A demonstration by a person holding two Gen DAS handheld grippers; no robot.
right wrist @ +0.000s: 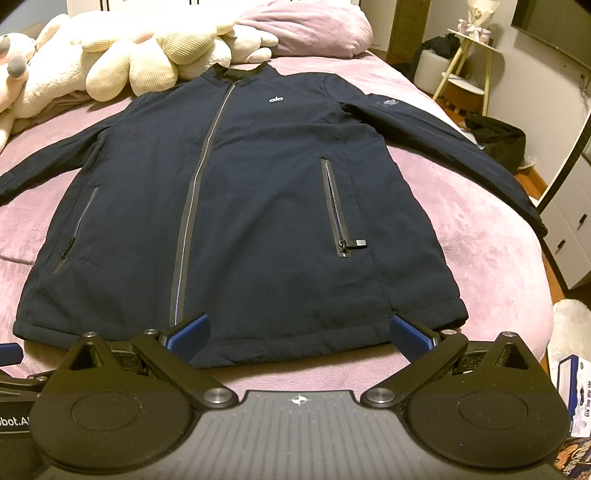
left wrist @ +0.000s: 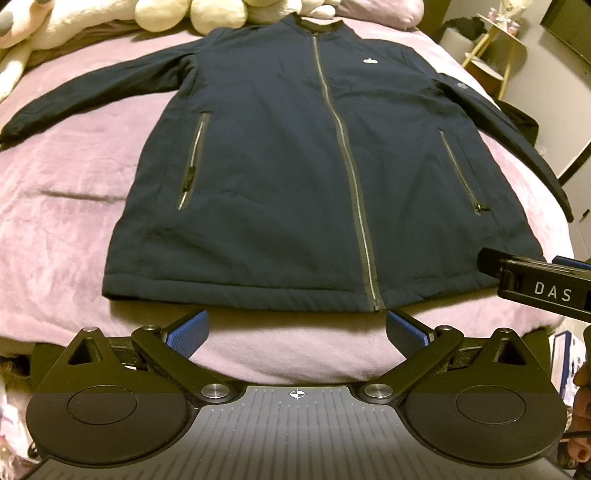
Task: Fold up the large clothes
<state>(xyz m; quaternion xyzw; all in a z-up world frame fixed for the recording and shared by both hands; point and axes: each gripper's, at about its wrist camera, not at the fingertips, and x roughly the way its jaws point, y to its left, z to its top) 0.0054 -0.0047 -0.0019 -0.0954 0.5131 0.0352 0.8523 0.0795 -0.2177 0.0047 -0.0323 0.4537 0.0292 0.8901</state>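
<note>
Navy fabric fills the middle of the bed: a long zip-front jacket (left wrist: pixel 295 158) lies flat and face up on the pink fleece blanket (left wrist: pixel 74 192), collar toward the pillows, hem toward the two grippers. Its front zipper (left wrist: pixel 343 158) is closed from collar to hem, and both sleeves are spread outward, the one on the right-hand side trailing off the edge of the bed. A small white logo (right wrist: pixel 276 99) sits on the chest, and each side pocket has its own zipper, the right one (right wrist: pixel 338 210) with its pull lying to the side near the bottom.

The left gripper (left wrist: pixel 297 328) hovers just short of the hem, near the foot of the zipper, its blue-padded jaws spread wide and holding nothing. The right gripper (right wrist: pixel 297 328) is over the hem's right portion, jaws likewise spread wide, with the cloth lying between its fingertips but not pinched.

Cream plush toys (right wrist: pixel 155 55) are heaped by the collar, beside a pink pillow (right wrist: pixel 306 26).
</note>
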